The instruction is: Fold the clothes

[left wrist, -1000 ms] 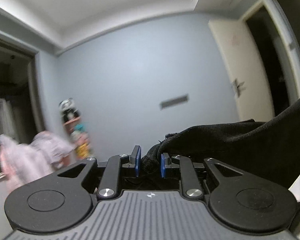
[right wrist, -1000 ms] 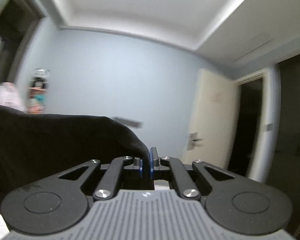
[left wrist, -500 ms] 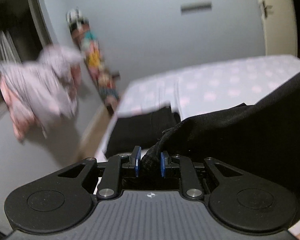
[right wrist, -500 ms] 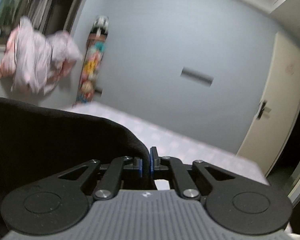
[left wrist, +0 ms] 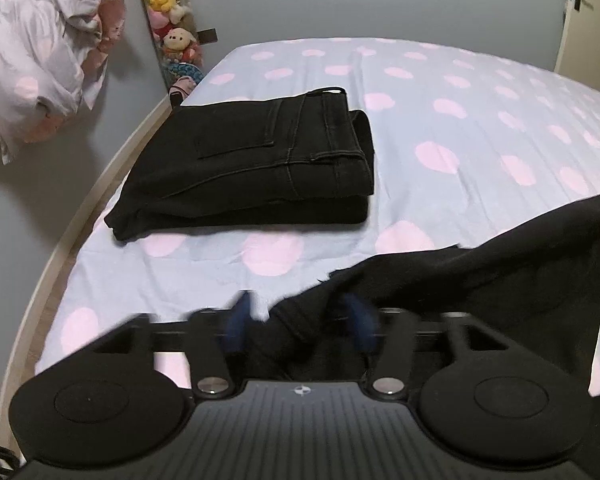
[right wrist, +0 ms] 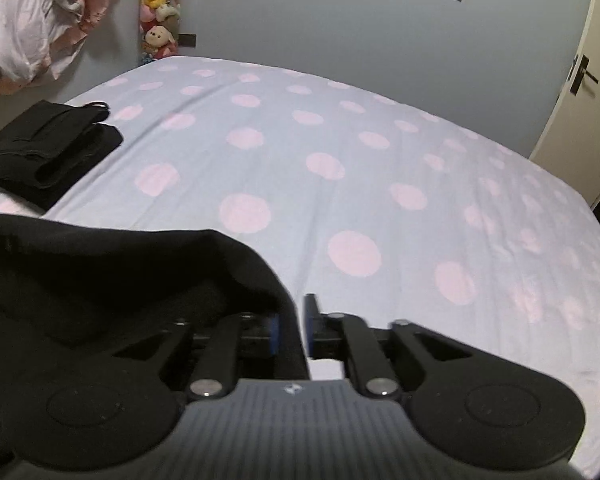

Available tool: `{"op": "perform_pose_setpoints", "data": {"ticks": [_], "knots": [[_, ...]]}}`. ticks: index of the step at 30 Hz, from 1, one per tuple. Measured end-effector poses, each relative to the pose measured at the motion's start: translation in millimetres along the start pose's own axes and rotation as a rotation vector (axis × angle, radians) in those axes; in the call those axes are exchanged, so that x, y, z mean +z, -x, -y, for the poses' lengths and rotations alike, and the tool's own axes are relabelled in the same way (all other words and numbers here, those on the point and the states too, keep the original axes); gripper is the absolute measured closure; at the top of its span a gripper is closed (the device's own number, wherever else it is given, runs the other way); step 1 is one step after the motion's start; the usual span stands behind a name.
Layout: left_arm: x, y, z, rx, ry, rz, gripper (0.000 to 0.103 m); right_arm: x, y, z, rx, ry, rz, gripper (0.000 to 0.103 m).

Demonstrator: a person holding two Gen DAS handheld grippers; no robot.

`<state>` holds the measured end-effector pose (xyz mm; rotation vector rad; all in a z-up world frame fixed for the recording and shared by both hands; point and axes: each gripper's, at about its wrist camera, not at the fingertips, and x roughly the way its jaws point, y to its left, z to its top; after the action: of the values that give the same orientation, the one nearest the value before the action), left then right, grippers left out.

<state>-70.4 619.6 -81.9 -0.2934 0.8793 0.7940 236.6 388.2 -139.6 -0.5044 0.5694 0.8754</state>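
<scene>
- Left wrist view: your left tongs (left wrist: pixel 300 322) stand wide, blurred as if moving, with a bunch of the black garment (left wrist: pixel 500 284) lying between the blue pads; I can't tell whether they pinch it at all. The garment fills the lower right of the frame, over the bed (left wrist: pixel 440 120).
- Risk here: with the jaws that far apart, this corner could slip out and bunch up, and you would lose a straight edge for the fold.
- Count in this view: one pair of folded jeans (left wrist: pixel 256 160) at centre left, one loose garment, one bundle of bedding (left wrist: pixel 40 48) at upper left, one column of plush toys (left wrist: pixel 172 20) against the wall.
- Right wrist view: your right tongs (right wrist: pixel 290 330) are narrow, closed on the garment's (right wrist: pixel 120 280) edge, which drapes across the lower left.
- Risk here: if only this side holds, the cloth hangs from one corner and lands skewed or creased. Swinging it left could also knock the jeans (right wrist: pixel 40 148) at the left edge.
- Count in this view: one pair of jeans, one garment, one door (right wrist: pixel 580 100) at far right.
</scene>
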Motion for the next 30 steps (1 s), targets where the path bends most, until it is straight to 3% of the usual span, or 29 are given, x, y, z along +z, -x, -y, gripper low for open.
{"op": "perform_pose_setpoints", "data": {"ticks": [1, 3, 6, 8, 10, 16, 20, 25, 27, 30], "knots": [[-5.0, -2.9, -9.8, -0.012, 0.019, -0.003, 0.025, -1.7, -13.5, 0.2, -0.003, -0.004, -0.011, 0.046], [-17.2, -5.8, -27.3, -0.040, 0.059, -0.014, 0.024, -3.2, -32.3, -0.8, 0.001, -0.009, -0.027, 0.040], [-38.2, -5.4, -49.5, -0.087, 0.125, -0.034, 0.015, -2.0, -24.8, -1.5, 0.025, -0.008, -0.020, 0.036], [-59.7, -7.6, -56.6, -0.097, 0.139, -0.068, 0.015, -5.6, -7.7, 2.8, 0.043, -0.027, -0.010, 0.033], [-80.5, -12.2, -62.1, -0.104, 0.145, -0.103, 0.015, -10.7, 13.5, 8.1, 0.063, -0.048, 0.001, 0.023], [-116.5, -45.9, -66.9, -0.116, 0.215, -0.141, 0.018, -47.1, 73.1, 23.6, 0.080, -0.054, -0.075, 0.023], [-111.7, -56.6, -69.3, -0.133, 0.302, -0.095, 0.044, -85.1, 105.7, 31.8, 0.106, -0.078, -0.184, 0.022], [-96.6, -64.6, -68.3, -0.086, 0.344, -0.085, 0.062, -132.1, 136.0, 37.9, 0.188, -0.185, -0.326, 0.022], [-96.6, -66.5, -67.4, -0.082, 0.367, -0.085, 0.075, -149.4, 140.6, 35.4, 0.219, -0.239, -0.382, 0.022], [-95.7, -62.0, -58.9, -0.059, 0.368, -0.070, 0.082, -166.2, 139.6, 22.7, 0.260, -0.280, -0.447, 0.023]]}}
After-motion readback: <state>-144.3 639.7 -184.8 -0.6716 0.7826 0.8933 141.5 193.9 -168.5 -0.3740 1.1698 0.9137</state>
